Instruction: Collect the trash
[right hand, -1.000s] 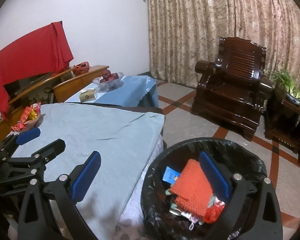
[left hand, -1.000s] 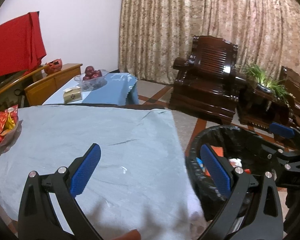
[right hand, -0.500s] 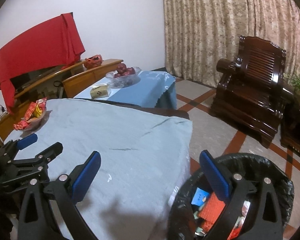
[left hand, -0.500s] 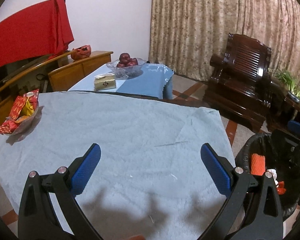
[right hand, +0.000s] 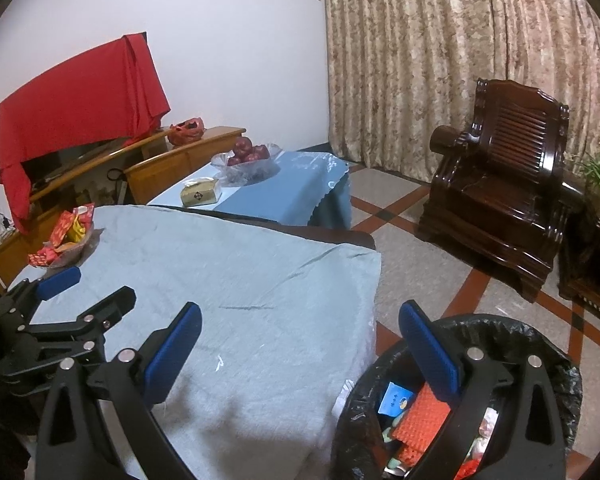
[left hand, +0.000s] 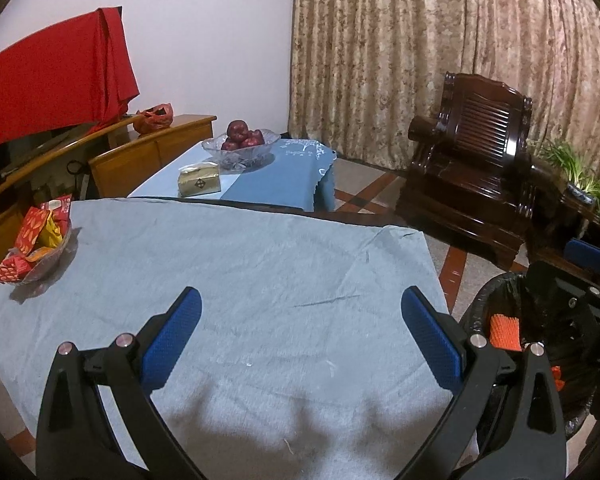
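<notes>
A black-lined trash bin (right hand: 540, 344) stands on the floor right of the table and holds an orange mesh piece (right hand: 420, 420), a blue card (right hand: 396, 398) and other scraps; it also shows in the left wrist view (left hand: 488, 300). My left gripper (left hand: 300, 332) is open and empty above the grey-blue tablecloth (left hand: 260, 264). My right gripper (right hand: 300, 344) is open and empty, over the table's right edge and the bin rim. A bowl of red and yellow wrappers (left hand: 32, 240) sits at the table's far left; it also shows in the right wrist view (right hand: 66, 236).
A lower table with a blue cloth (left hand: 284, 176) carries a glass bowl of apples (left hand: 242, 142) and a tissue box (left hand: 199, 179). A dark wooden armchair (left hand: 476, 168) stands by the curtain. A wooden cabinet (left hand: 148, 152) and red cloth (left hand: 52, 80) are at left.
Both grippers have swung left, away from the bin and back over the table. The bin now sits further right and lower in both views. Both stayed open and empty.
</notes>
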A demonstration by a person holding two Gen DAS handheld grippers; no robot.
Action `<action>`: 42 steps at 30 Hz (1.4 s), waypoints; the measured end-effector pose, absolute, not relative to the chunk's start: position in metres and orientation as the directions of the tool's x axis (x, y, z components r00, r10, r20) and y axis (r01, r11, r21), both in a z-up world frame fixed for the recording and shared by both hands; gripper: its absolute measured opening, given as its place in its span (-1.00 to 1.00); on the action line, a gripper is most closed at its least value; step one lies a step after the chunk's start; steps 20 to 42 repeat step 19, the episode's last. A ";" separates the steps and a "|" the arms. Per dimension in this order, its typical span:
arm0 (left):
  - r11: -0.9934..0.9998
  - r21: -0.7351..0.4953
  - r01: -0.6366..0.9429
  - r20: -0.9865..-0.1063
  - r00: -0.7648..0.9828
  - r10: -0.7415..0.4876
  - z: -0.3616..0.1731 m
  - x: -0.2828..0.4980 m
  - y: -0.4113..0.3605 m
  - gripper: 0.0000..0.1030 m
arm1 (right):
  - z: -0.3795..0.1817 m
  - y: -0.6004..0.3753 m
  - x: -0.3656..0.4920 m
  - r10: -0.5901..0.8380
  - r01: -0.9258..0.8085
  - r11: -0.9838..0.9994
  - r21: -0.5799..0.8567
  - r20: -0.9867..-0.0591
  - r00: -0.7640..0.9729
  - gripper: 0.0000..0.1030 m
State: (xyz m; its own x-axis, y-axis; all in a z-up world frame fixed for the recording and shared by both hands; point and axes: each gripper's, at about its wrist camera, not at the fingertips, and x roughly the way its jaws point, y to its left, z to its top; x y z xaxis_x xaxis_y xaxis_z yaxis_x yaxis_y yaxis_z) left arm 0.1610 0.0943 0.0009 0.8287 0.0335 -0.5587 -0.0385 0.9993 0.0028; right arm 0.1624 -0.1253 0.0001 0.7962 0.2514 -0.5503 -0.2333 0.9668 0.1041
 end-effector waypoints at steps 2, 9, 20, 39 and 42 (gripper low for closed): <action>0.999 0.009 -0.037 -0.555 0.831 0.036 0.002 0.160 0.093 0.89 | 0.000 -0.125 0.162 0.251 -0.232 0.967 0.104 -0.550 0.797 0.88; 0.999 0.001 -0.040 -0.556 0.831 0.034 0.001 0.162 0.094 0.89 | 0.000 -0.126 0.162 0.253 -0.233 0.966 0.108 -0.551 0.795 0.88; 0.999 0.012 -0.038 -0.544 0.838 0.038 0.002 0.160 0.093 0.89 | 0.000 -0.123 0.162 0.245 -0.226 0.969 0.104 -0.548 0.800 0.88; 0.999 0.012 -0.038 -0.544 0.838 0.038 0.002 0.160 0.093 0.89 | 0.000 -0.123 0.162 0.245 -0.226 0.969 0.104 -0.548 0.800 0.88; 0.999 0.012 -0.038 -0.544 0.838 0.038 0.002 0.160 0.093 0.89 | 0.000 -0.123 0.162 0.245 -0.226 0.969 0.104 -0.548 0.800 0.88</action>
